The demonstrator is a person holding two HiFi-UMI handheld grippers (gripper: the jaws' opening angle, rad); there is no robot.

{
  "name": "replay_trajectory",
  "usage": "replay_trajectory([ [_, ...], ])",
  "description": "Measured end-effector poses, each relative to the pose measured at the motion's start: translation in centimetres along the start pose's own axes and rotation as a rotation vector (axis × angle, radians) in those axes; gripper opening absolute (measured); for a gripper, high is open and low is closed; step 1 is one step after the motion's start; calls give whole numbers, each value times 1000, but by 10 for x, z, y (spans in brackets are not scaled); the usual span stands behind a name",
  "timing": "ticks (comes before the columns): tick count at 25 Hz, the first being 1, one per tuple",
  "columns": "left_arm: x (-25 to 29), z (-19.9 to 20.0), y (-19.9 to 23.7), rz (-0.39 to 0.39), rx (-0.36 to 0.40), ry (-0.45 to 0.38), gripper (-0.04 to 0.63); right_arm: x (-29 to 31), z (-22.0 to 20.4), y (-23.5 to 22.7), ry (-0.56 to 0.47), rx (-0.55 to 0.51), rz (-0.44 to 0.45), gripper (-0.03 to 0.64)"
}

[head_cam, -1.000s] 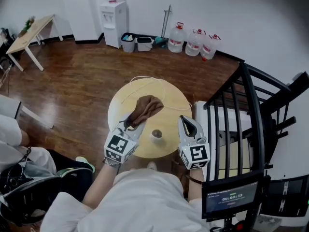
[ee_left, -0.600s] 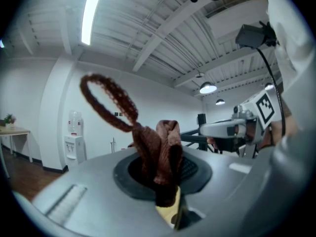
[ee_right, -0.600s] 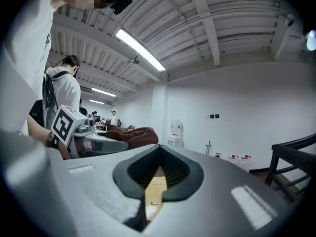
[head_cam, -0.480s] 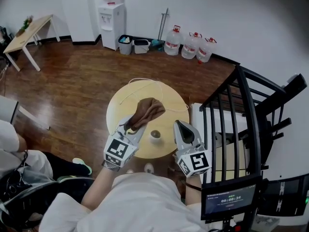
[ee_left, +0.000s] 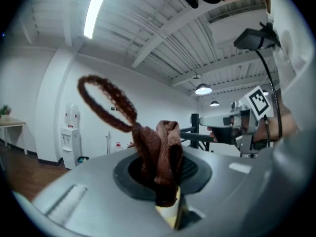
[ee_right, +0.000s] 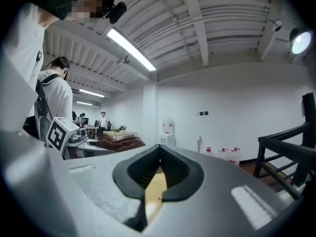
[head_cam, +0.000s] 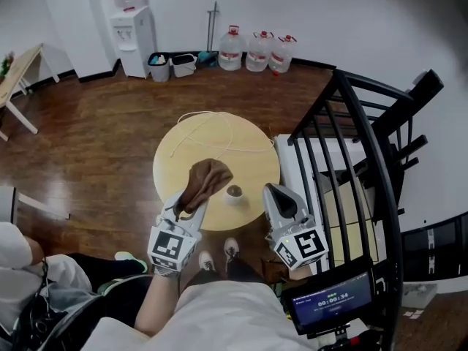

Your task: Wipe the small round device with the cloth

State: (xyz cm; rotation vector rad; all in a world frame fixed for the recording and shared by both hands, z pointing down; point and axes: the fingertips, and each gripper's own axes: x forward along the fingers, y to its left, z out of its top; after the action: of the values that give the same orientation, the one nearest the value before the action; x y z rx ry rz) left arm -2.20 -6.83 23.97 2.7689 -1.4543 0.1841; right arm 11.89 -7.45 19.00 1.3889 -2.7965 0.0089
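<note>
step: lower cloth onto small round device | left gripper: clamped on cloth | right gripper: closed, empty | device: near table edge, just right of cloth | tip: press lightly, circle

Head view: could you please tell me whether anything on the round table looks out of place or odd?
Only a thin white cord stands out: it lies in a loose loop across the far half of the round table. The small round device sits clear of it; nothing looks spilled.
</note>
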Motion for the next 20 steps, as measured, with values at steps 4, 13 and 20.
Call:
replay_trajectory([
  [4, -5, 7, -18, -20, -14, -10, 69, -31, -4, 3, 26, -5, -31, 5],
  [13, -54, 40, -91, -52, 72, -45, 71, -100, 24, 27, -42, -32, -28, 5],
  [20, -109, 23, -168, -6, 19, -69, 70, -206, 15, 47, -85, -44, -30, 5],
])
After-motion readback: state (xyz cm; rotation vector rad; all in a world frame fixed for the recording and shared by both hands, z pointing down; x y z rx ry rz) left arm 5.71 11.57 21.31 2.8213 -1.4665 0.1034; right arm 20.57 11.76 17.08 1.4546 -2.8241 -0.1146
